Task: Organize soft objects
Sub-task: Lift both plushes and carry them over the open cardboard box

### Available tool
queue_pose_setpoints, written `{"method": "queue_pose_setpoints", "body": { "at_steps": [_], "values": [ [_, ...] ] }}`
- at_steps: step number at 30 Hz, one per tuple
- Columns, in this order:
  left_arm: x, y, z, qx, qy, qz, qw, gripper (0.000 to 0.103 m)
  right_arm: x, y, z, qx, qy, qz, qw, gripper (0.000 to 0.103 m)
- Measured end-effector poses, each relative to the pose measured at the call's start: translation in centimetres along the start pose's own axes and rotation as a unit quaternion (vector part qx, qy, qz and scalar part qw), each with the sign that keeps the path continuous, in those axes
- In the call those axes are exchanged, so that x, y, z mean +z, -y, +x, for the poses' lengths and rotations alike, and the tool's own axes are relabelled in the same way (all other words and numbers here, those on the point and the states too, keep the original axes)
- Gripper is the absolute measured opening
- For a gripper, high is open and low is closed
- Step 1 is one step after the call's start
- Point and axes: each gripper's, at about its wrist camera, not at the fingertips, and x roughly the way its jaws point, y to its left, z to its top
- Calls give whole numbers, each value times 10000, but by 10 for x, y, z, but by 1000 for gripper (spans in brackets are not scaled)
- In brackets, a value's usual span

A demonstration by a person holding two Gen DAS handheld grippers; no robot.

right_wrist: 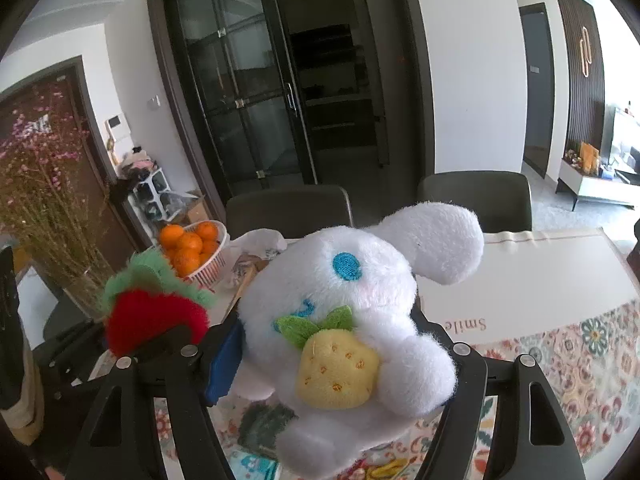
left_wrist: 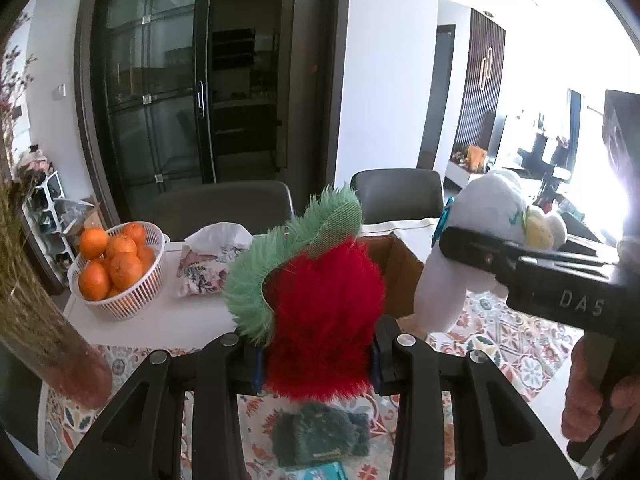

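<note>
My left gripper (left_wrist: 316, 356) is shut on a red furry plush with a green fringe (left_wrist: 324, 300) and holds it above the table. It also shows in the right wrist view (right_wrist: 152, 316), at the left. My right gripper (right_wrist: 340, 344) is shut on a white plush dog (right_wrist: 360, 300) that carries a yellow strawberry (right_wrist: 336, 372). In the left wrist view the white plush (left_wrist: 480, 220) hangs at the right in the right gripper (left_wrist: 472, 240), over a brown cardboard box (left_wrist: 400, 272). A dark green soft object (left_wrist: 320, 436) lies on the tablecloth below.
A white basket of oranges (left_wrist: 116, 268) and a floral tissue pack (left_wrist: 208, 264) stand at the back left. A vase of dried flowers (left_wrist: 44, 312) is close on the left. Two dark chairs (left_wrist: 224, 208) stand behind the table. A patterned tablecloth (left_wrist: 508, 344) covers the near table.
</note>
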Motion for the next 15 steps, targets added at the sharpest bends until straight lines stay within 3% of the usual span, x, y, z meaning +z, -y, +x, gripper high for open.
{"method": "queue_pose_setpoints", "body": {
  "at_steps": [8, 15],
  "values": [
    [21, -11, 38, -199, -368, -87, 9991, 37, 22, 8, 47, 86, -573, 59, 9983, 73],
    [29, -18, 74, -141, -704, -4, 9974, 37, 23, 21, 89, 58, -1112, 44, 9938, 73]
  ]
}}
